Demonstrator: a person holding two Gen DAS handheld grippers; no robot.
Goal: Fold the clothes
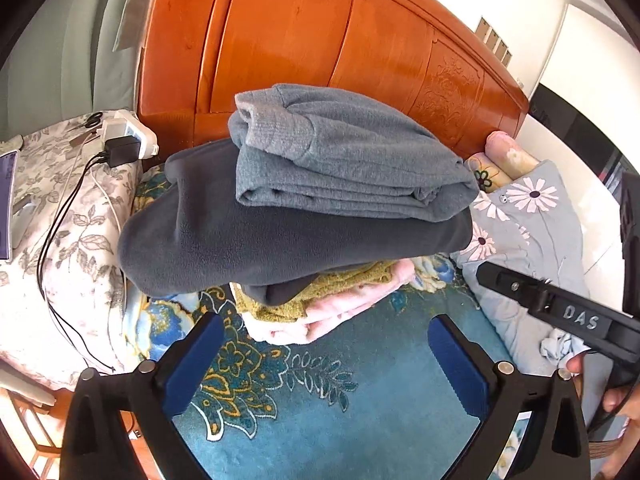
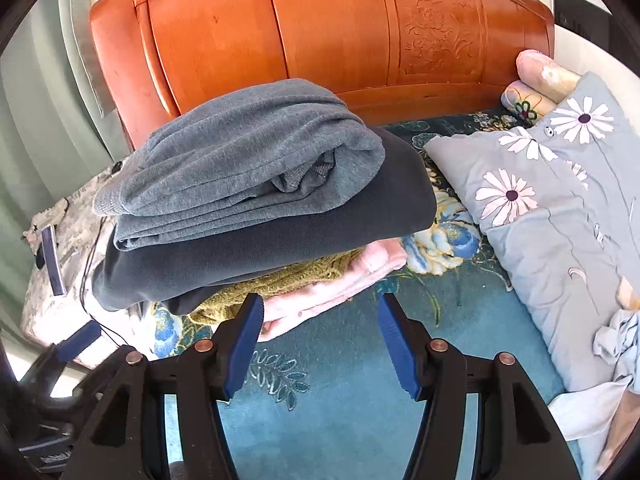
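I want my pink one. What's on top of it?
On the pink garment: a mustard knit, dark grey fleece, then grey-blue sweater. Anything between is hidden.

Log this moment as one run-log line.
stage: stack done | stack: grey sweater on top, four folded items | left gripper: open, empty | right gripper: open, empty | surface: blue blanket

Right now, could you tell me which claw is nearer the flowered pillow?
Right. The right claw is just left of the pillow; the left claw is farther left, before the pile.
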